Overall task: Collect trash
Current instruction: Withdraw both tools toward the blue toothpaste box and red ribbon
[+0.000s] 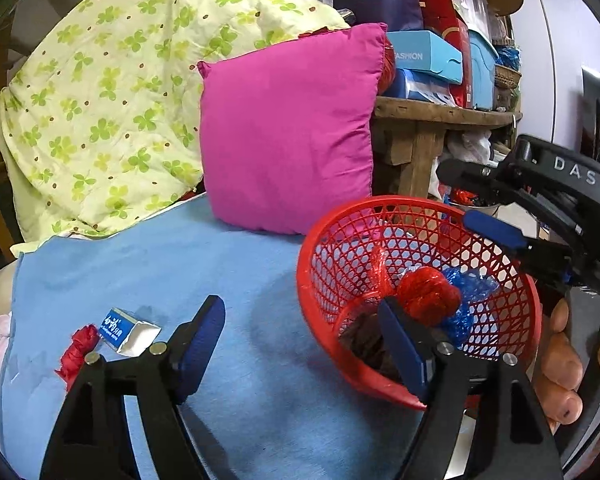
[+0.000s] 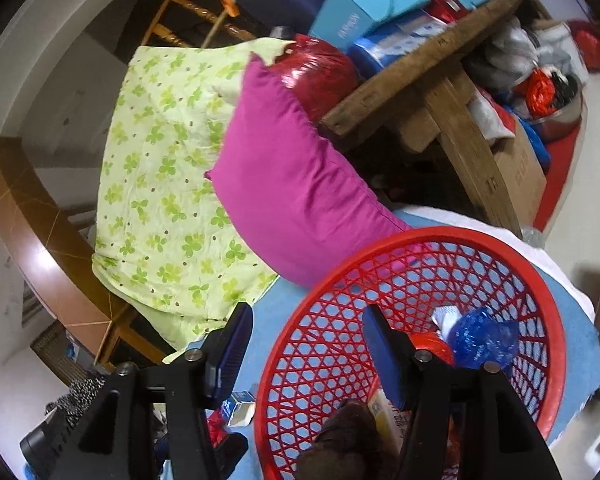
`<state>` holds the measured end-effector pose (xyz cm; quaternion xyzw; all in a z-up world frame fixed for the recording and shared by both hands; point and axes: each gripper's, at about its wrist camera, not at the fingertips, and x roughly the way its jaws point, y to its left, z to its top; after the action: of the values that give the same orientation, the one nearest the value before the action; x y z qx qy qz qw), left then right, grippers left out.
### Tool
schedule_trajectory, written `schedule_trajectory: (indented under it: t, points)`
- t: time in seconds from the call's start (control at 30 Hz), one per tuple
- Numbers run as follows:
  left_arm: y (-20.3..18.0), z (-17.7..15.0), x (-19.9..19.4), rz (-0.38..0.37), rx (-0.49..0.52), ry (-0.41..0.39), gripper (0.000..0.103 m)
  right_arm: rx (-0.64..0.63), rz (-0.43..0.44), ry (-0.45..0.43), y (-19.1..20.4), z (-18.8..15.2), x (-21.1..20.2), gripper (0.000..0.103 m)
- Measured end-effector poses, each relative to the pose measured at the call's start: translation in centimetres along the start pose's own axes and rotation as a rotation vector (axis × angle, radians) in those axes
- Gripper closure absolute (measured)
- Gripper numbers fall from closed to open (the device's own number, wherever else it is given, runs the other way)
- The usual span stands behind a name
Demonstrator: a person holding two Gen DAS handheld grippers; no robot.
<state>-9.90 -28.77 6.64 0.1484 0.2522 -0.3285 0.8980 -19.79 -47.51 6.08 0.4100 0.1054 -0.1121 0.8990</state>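
Observation:
A red mesh basket (image 1: 324, 240) stands on the blue cloth; it also shows in the right wrist view (image 2: 300, 328). Inside lie a crumpled red wrapper (image 1: 428, 292), a blue wrapper (image 1: 472, 288) and a dark brown wad (image 1: 368, 340). My left gripper (image 1: 300, 340) is open and empty, one finger inside the basket. A small blue and white carton (image 1: 130, 330) and a red scrap (image 1: 78, 350) lie on the cloth to its left. My right gripper (image 2: 308, 344) is open and empty, straddling the basket rim; it shows in the left wrist view at the right (image 1: 492, 200).
A magenta pillow (image 1: 288, 128) leans behind the basket, beside a green clover-print quilt (image 1: 112, 92). A wooden bench (image 1: 440, 116) at the right carries blue and red boxes. The blue cloth (image 1: 220, 280) covers the surface.

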Motion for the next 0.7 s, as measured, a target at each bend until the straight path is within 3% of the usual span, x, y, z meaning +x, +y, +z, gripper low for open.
schedule_trajectory:
  t: [0.23, 0.43, 0.7]
  points:
    - [1.9, -0.9, -0.4, 0.01, -0.034, 0.012, 0.023, -0.131, 0.019, -0.04, 3.4, -1.1, -0.1, 0.041]
    - [3.8, -2.1, -0.8, 0.03, -0.056, 0.026, 0.023, -0.257, 0.098, -0.076, 7.1, -2.8, -0.5, 0.036]
    - [7.7, -3.9, -1.4, 0.103, -0.098, 0.055, 0.023, -0.308, 0.184, -0.054, 10.5, -5.1, 0.4, 0.036]
